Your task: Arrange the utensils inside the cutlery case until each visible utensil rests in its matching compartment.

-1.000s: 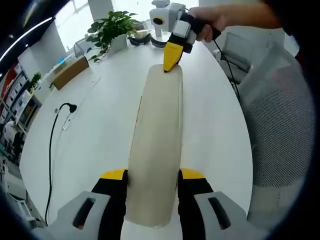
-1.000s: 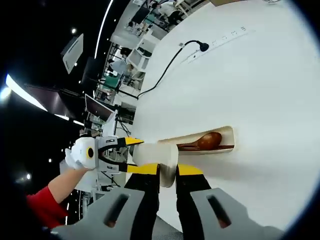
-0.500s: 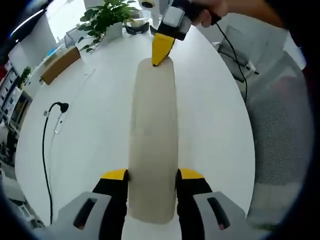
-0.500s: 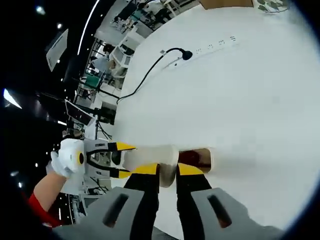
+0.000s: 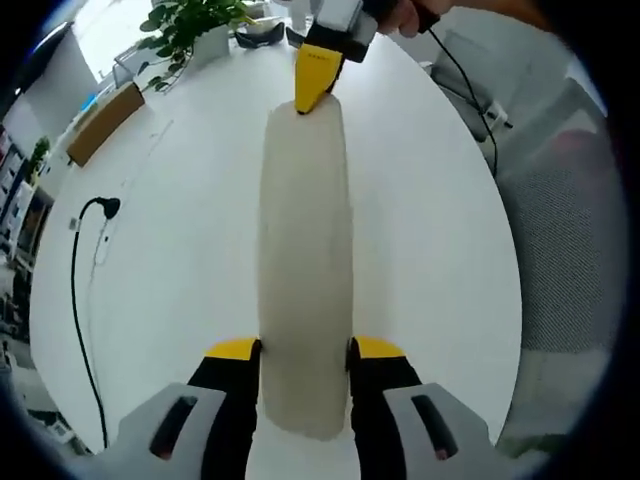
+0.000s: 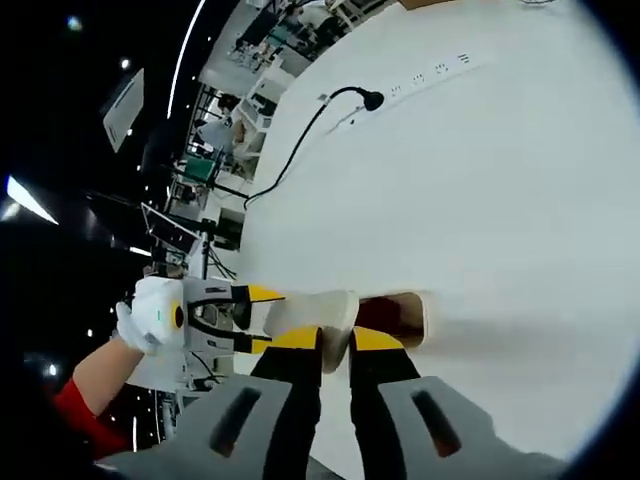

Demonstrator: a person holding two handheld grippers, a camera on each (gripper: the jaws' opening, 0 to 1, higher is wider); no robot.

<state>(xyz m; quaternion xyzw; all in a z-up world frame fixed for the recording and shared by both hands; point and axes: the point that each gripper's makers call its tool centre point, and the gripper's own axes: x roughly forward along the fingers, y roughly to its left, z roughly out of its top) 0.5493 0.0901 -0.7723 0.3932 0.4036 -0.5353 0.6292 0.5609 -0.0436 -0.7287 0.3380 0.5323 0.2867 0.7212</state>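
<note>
Both grippers gripped the cutlery case (image 5: pixel 303 260) above the table (image 5: pixel 170 250): left gripper (image 5: pixel 303 352) fingers clamped its near end, right gripper (image 6: pixel 335 338) fingers its far end. Uneven pulling could have tipped it, spilling utensils.

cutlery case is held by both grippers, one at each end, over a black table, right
Not quite: the table is white, not black, as the left gripper view shows. The rest holds: the left gripper clamps the near end of the cutlery case and the right gripper the far end.
</note>
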